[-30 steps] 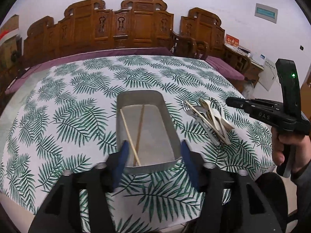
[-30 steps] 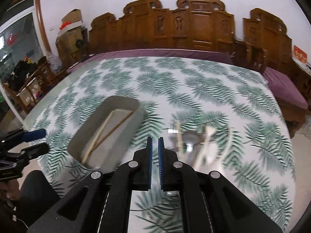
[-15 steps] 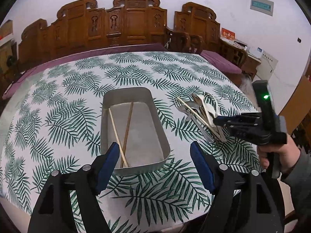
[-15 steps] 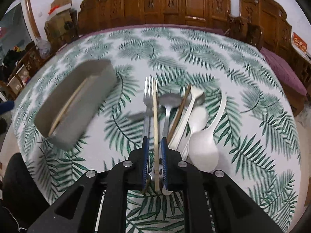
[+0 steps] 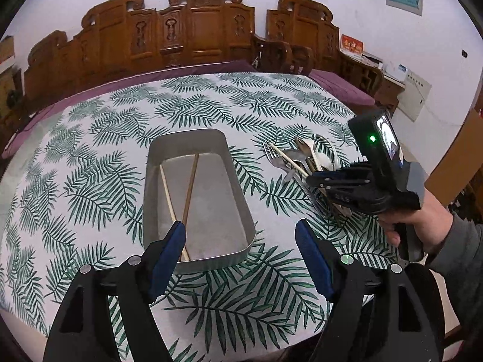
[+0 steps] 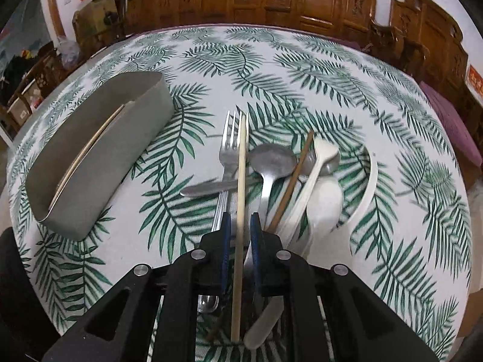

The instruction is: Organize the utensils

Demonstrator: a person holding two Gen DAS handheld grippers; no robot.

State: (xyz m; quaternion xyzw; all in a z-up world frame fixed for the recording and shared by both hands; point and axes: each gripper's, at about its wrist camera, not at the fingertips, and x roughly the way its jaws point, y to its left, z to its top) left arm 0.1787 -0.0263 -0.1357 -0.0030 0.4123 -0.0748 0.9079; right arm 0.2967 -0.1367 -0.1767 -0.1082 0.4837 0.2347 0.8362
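A grey metal tray (image 5: 241,181) (image 6: 99,150) holds two chopsticks (image 5: 181,193). To its right lies a pile of utensils (image 5: 305,163): a fork (image 6: 231,147), a metal spoon (image 6: 273,161), a knife (image 6: 208,187), a brown chopstick (image 6: 291,185), white spoons (image 6: 324,199) and a pale chopstick (image 6: 240,187). My right gripper (image 6: 240,221) (image 5: 314,179) is low over the pile, its jaws narrowly apart on either side of the pale chopstick, not closed on it. My left gripper (image 5: 241,235) is wide open and empty at the tray's near end.
The table (image 5: 99,150) has a palm-leaf cloth. Carved wooden chairs (image 5: 199,30) line its far side. A purple bench (image 6: 452,120) stands at the right. Boxes and clutter (image 6: 30,69) sit off the left edge.
My right gripper has dropped onto the utensil pile and its jaws now straddle the pale chopstick. My left gripper has opened wider and drawn back a little from the tray.
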